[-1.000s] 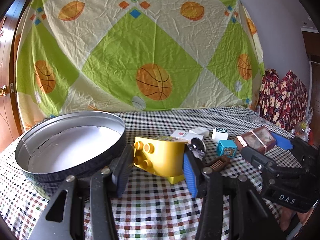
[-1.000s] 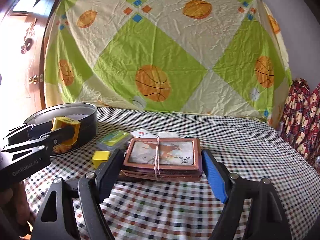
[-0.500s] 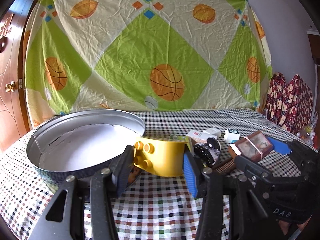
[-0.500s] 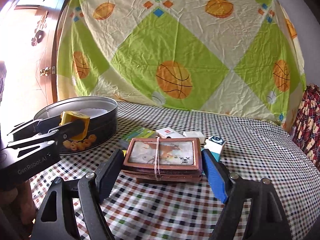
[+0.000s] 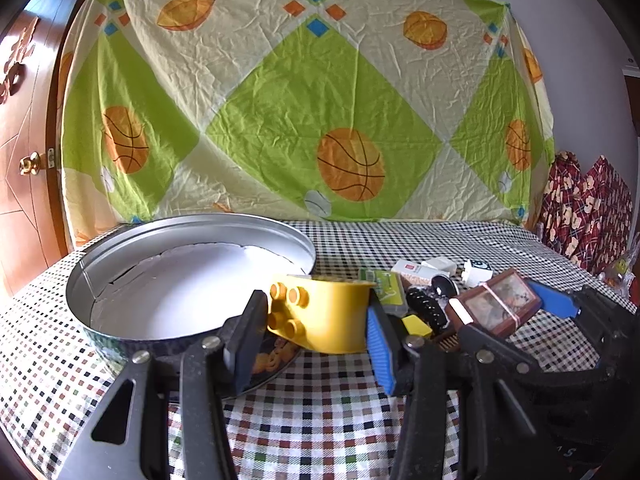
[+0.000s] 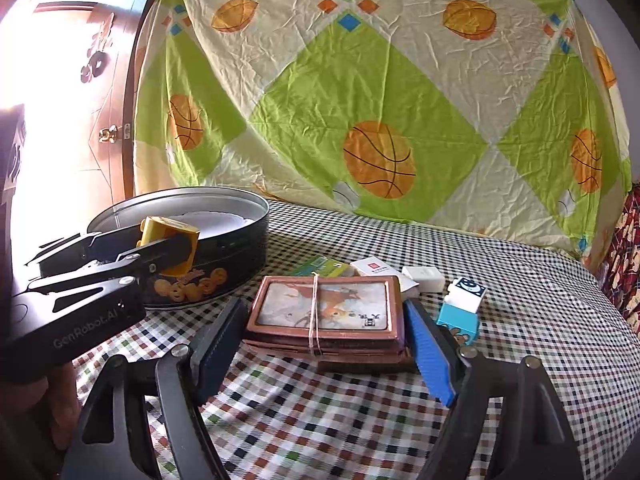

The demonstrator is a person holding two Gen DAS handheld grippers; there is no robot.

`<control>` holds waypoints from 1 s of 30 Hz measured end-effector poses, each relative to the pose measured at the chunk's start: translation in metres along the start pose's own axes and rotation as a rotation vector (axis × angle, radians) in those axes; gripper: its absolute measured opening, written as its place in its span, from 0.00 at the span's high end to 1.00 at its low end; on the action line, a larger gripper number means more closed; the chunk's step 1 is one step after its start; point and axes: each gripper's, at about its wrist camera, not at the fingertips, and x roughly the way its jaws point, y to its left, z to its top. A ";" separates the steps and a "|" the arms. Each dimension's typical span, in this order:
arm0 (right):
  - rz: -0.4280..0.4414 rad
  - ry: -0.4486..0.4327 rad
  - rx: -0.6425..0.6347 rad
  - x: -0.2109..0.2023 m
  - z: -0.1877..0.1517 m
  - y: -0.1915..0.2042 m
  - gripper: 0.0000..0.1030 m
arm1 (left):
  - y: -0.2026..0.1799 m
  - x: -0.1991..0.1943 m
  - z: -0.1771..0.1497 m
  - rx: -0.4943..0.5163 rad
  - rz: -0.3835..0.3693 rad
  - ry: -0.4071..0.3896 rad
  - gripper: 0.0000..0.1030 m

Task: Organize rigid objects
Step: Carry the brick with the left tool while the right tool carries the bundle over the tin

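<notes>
My left gripper (image 5: 316,332) is shut on a yellow toy block (image 5: 324,314) with round studs and holds it above the near right rim of the round metal tin (image 5: 100,264). The tin has a white paper lining. In the right wrist view the block (image 6: 168,236) hangs over the tin's rim (image 6: 224,196). My right gripper (image 6: 324,340) is shut on a brown card box (image 6: 324,312) tied with a rubber band and holds it above the checked tablecloth. The box also shows in the left wrist view (image 5: 496,306).
Small items lie on the cloth right of the tin: a green box (image 6: 320,268), a red-and-white pack (image 6: 374,268), a white block (image 6: 424,278), a blue-and-white cube (image 6: 462,308), a black hair clip (image 5: 426,308) and a small yellow block (image 5: 416,326). A door is at the left.
Both grippers have moved left toward the tin with their loads. The yellow block has gone from beside the tin to over its rim.
</notes>
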 end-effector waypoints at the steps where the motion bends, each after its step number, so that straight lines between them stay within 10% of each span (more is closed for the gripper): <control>1: 0.002 -0.001 -0.002 0.000 0.000 0.001 0.22 | 0.001 -0.001 0.000 -0.001 0.001 -0.001 0.54; 30: 0.036 -0.001 -0.033 0.006 0.002 0.019 0.22 | 0.018 -0.014 -0.001 -0.027 0.001 -0.046 0.54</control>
